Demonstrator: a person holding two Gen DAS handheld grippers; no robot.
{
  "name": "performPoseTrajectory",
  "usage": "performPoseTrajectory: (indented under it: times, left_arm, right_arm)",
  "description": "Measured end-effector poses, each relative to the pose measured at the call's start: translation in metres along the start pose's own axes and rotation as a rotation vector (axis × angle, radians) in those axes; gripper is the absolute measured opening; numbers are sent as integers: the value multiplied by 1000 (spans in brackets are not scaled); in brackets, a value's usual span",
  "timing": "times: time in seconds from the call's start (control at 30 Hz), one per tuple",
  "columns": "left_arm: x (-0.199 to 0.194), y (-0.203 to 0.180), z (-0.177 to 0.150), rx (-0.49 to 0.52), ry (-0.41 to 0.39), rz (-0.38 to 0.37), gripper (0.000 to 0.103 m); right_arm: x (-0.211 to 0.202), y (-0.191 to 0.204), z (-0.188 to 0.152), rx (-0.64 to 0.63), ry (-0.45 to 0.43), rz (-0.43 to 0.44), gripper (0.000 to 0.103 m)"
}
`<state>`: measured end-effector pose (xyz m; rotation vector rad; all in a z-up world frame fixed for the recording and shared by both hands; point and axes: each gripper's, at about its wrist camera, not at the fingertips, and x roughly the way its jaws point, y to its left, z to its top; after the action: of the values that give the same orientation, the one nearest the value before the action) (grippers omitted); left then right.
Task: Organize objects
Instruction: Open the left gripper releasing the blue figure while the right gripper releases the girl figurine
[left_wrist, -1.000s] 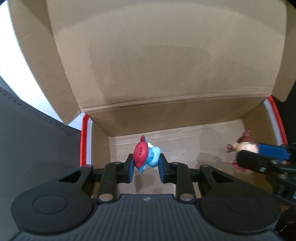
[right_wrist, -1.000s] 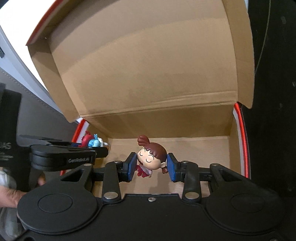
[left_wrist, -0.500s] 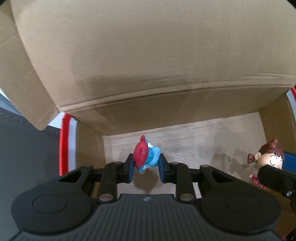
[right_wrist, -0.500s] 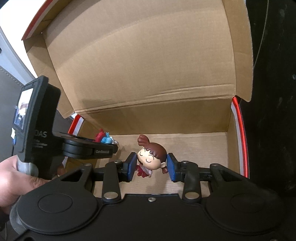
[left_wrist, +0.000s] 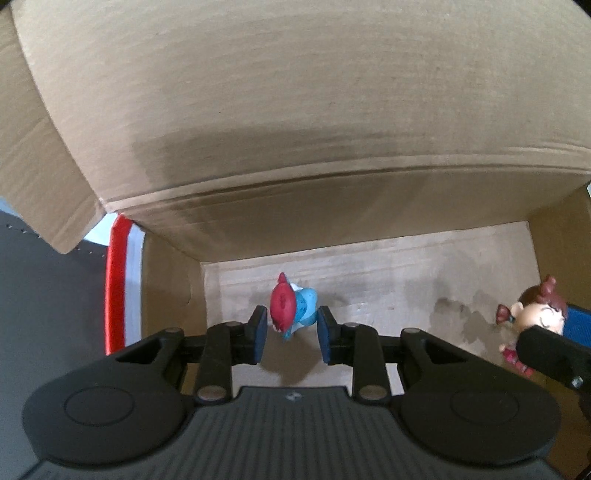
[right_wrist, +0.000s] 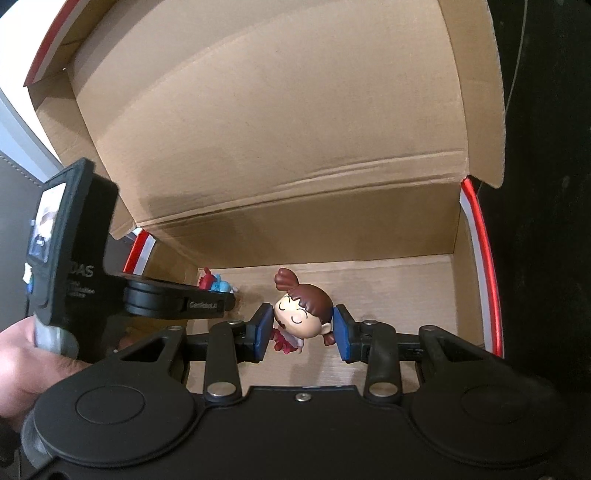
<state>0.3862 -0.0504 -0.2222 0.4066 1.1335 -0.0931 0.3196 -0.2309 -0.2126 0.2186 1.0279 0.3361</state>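
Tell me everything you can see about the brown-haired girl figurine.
The brown-haired girl figurine looks like glossy moulded plastic: a big head with closed eyes, small side buns and a red outfit below. It is tipped sideways between the blue pads of the right hand-held gripper, over the floor of the open cardboard box. The left-wrist view shows it at the right edge.

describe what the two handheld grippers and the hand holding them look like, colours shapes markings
Both grippers are black plastic with two round discs at the base, linkage arms with silver rivets, and flat blue pads on the fingers. The left gripper has a ribbed grey top plate; the right gripper has a smooth black one. In the right wrist view, the left one shows white lettering, a small screen and a grey handle in a bare hand.
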Motion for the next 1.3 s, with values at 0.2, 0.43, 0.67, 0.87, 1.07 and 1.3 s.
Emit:
performPoseTrajectory:
  times: [0.2, 0.43, 0.67, 0.87, 1.07, 1.3]
  left_arm:
    - [-23, 8, 2, -21, -27, -22, 33]
    - [-65, 14, -1, -52, -74, -43, 51]
    - [-76, 23, -11, -77, -77, -74, 71]
    - [-89, 29, -20, -79, -104, -91, 75]
    - [-97, 30, -28, -73, -134, -85, 77]
    - [-99, 36, -33, -76, -141, -90, 78]
  right_arm:
    - [16, -2, 2, -1, 16, 3, 36]
    - [25, 0, -6, -7, 48, 11, 36]
    - [27, -4, 0, 9, 52, 22, 36]
    - [32, -3, 0, 2, 53, 39, 36]
    - [41, -10, 6, 53, 55, 65, 36]
    - [55, -14, 1, 71, 95, 18, 36]
